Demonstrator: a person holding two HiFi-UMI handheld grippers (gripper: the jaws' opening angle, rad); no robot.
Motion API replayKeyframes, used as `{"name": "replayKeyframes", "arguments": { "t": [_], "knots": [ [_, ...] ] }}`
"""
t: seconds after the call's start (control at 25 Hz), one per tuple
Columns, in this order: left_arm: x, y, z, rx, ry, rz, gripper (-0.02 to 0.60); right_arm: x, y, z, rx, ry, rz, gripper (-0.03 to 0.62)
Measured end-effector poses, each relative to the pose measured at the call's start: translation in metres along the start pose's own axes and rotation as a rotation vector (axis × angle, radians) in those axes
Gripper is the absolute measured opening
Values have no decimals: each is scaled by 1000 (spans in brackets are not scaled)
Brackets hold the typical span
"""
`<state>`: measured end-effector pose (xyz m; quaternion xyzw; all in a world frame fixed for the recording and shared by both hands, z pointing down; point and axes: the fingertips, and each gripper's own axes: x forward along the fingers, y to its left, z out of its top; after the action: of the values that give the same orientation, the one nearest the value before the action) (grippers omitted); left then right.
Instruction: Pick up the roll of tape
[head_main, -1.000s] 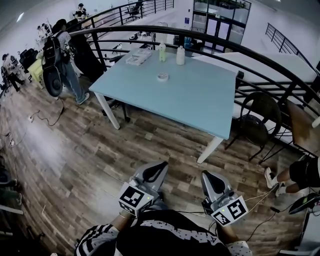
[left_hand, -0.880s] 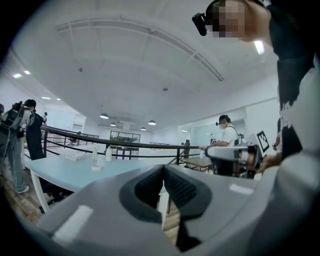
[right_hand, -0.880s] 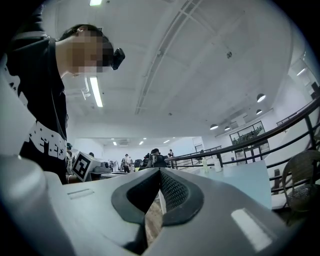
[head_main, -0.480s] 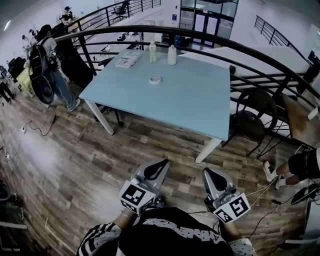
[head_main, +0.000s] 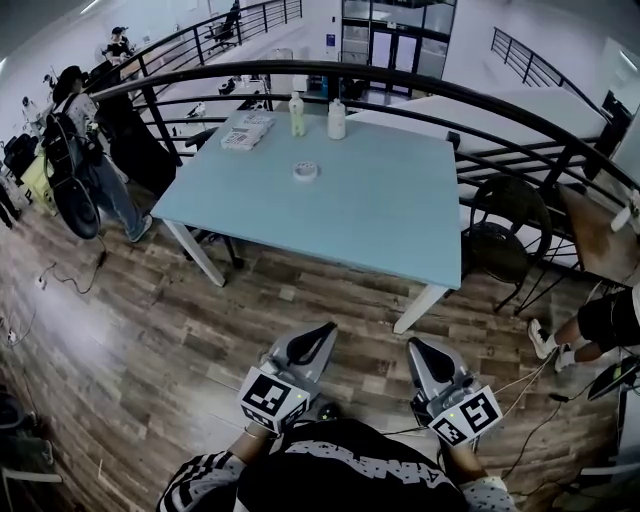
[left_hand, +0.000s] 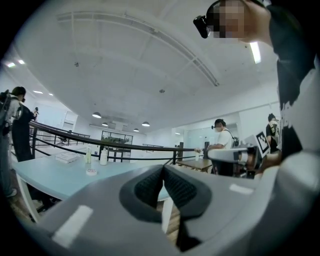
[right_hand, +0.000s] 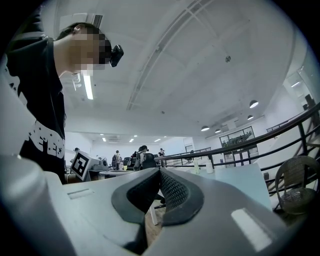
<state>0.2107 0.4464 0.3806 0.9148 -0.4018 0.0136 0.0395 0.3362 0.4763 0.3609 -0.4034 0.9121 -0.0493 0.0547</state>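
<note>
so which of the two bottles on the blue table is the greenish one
The slimmer bottle, on the left in the head view and nearer the flat white pack. The other bottle beside it is plain white and squatter.

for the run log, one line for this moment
left gripper: shut, empty | right gripper: shut, empty | roll of tape: on table, untouched

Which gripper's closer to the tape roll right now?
Left. The left gripper is short of the table, with the roll of tape nearly straight ahead. The right gripper sits beside it, offset further right.
</note>
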Motion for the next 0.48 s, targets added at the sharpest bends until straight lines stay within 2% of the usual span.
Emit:
{"name": "replayKeyframes", "arguments": {
  "t": [0.48],
  "knots": [
    [-41, 36, 2, -19, -19, 98, 0, 42, 31, -8, -2, 20, 97, -3]
  ]
}}
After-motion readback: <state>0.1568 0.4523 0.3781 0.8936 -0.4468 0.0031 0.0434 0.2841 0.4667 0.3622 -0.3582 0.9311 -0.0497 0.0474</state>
